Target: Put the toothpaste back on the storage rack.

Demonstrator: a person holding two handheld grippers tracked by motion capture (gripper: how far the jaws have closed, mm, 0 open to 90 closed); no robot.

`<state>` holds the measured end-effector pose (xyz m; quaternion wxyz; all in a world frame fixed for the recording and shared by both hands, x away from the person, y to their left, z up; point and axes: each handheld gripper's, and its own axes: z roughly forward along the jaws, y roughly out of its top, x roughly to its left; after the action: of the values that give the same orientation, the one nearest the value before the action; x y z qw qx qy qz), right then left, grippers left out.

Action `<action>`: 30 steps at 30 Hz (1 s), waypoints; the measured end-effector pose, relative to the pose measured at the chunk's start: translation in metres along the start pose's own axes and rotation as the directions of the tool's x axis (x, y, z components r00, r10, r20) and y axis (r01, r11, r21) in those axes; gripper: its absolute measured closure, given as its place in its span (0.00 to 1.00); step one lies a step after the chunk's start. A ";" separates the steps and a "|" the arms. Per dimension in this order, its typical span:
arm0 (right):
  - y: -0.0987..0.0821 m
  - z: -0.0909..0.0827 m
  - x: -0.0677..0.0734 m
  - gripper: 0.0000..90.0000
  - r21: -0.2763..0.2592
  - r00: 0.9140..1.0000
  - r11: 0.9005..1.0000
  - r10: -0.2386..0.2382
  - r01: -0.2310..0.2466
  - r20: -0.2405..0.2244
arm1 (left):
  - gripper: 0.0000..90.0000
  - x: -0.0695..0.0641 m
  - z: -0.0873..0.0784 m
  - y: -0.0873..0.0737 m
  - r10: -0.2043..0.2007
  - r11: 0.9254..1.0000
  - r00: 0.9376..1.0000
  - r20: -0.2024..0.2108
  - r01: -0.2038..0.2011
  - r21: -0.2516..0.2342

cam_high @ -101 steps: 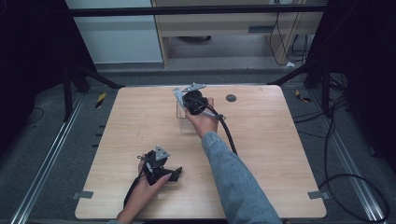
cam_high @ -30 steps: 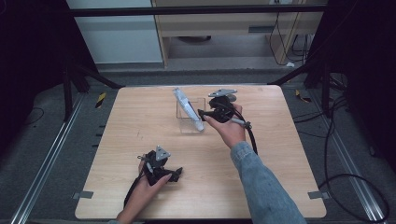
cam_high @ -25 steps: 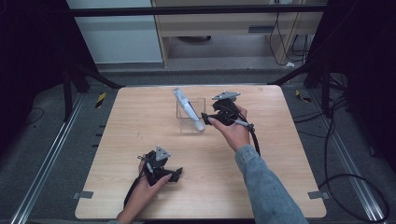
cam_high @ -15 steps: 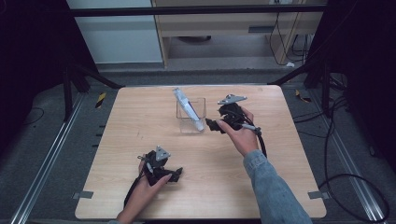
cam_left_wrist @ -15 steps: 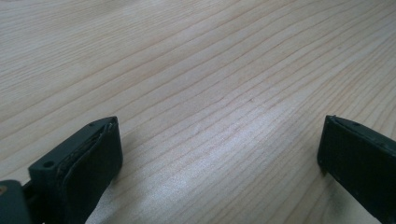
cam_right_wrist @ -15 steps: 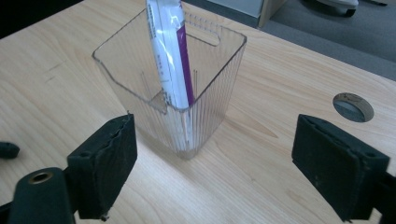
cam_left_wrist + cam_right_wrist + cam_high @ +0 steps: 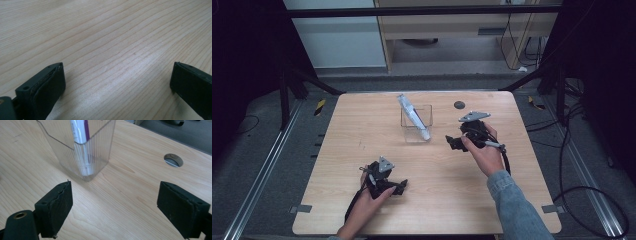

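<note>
tube [image 7: 414,117]: leant upright in clear holder [image 7: 426,111] mid-tabletop [image 7: 337,150], so it is kept from rolling | right claw [image 7: 113,207]: released, jaws just opened, nothing between, set just beside holder | left claw [image 7: 116,87]: released, empty, parked near front edge

This looks like a lab or recording workspace, not a home. A pale wooden tabletop [image 7: 432,210] stands on a grey carpeted floor [image 7: 257,165] inside a frame of black metal struts [image 7: 422,11]. Metal rails [image 7: 259,175] run along the floor by the tabletop's left and right edges, and black cables [image 7: 582,195] loop on the floor off its right edge. Beyond the far edge stands a light wooden cabinet [image 7: 452,30] beside a white panel [image 7: 332,40]. Tape strips [image 7: 300,208] mark the tabletop's near corners.
</note>
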<state>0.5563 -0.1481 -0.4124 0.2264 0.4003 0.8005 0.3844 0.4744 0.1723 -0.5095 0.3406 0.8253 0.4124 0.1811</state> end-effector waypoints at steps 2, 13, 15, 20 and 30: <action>-0.007 -0.002 -0.003 0.13 0.003 1.000 1.000 -0.001 0.001 0.009 | 0.00 0.000 0.000 0.000 0.000 1.000 1.000 0.000 0.000 0.000; -0.043 -0.009 -0.023 0.09 0.027 0.997 0.999 0.016 -0.018 0.074 | 0.00 0.000 0.000 0.000 0.000 1.000 1.000 0.001 0.000 0.001; -0.050 -0.011 -0.027 0.09 0.030 0.996 0.999 0.027 -0.030 0.079 | 0.00 0.000 0.000 0.000 0.000 1.000 1.000 0.000 0.000 0.001; -0.068 -0.014 -0.035 0.09 0.040 0.994 0.998 0.045 -0.049 0.100 | 0.00 0.000 0.000 0.000 -0.001 1.000 1.000 0.001 0.001 0.000; -0.095 -0.016 -0.043 0.10 0.053 0.992 0.996 0.063 -0.069 0.106 | 0.00 0.000 0.000 0.000 0.000 1.000 1.000 0.001 0.000 0.000</action>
<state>0.5258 -0.2269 -0.4761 0.2435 0.4524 0.7845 0.3474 0.4743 0.1720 -0.5095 0.3406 0.8254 0.4125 0.1806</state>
